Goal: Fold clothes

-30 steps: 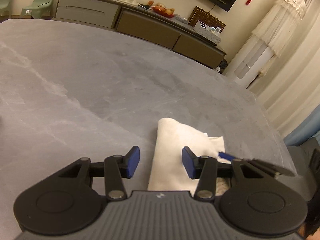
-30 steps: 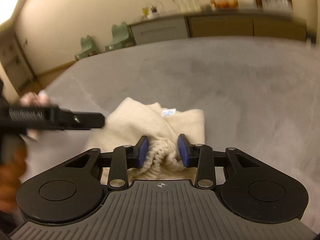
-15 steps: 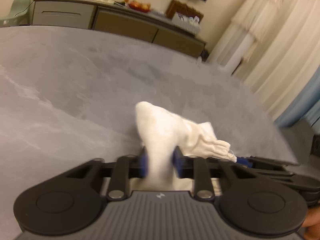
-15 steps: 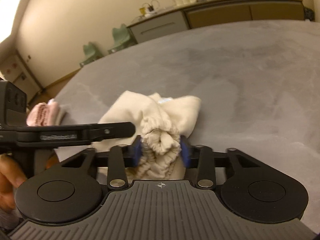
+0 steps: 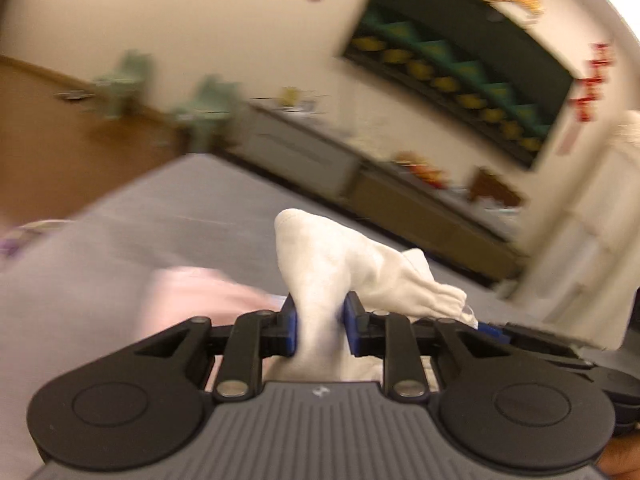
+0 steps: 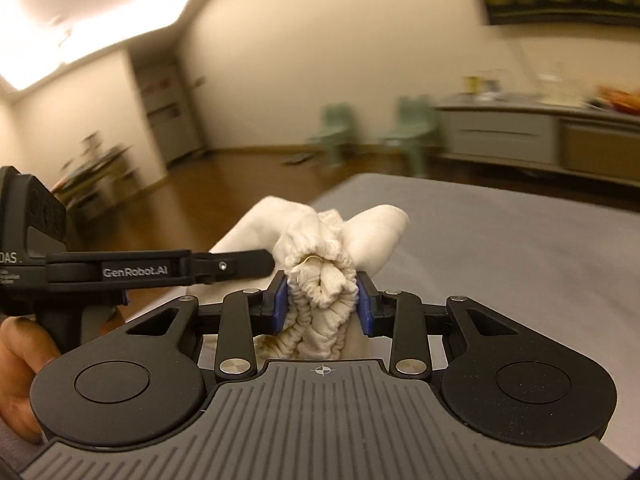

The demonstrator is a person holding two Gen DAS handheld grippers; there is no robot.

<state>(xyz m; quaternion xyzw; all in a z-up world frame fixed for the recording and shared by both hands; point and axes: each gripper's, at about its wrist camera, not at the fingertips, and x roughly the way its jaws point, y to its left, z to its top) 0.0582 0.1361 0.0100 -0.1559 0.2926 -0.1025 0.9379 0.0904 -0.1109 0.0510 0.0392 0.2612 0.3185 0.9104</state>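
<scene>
A cream garment (image 5: 340, 264) with a gathered elastic waistband (image 6: 320, 280) hangs bunched above the grey table (image 6: 500, 240). In the left wrist view my left gripper (image 5: 320, 320) is shut on a fold of the cloth. My right gripper (image 6: 322, 300) is shut on the waistband. The left gripper's fingers (image 6: 240, 266) reach into the right wrist view from the left, beside the same bundle. A blue fingertip (image 5: 492, 328) of the right gripper shows at the right of the left wrist view. Both views are blurred by motion.
A pink folded garment (image 5: 192, 292) lies on the table (image 5: 200, 200) below and left of the held cloth. A sideboard (image 5: 320, 160) stands along the far wall, with green chairs (image 6: 336, 128) beside it. A person's hand (image 6: 20, 352) holds the left gripper's handle.
The left gripper closed on the cream garment. Both grippers then lifted it off the table and swung left, bringing the pink garment and floor into view.
</scene>
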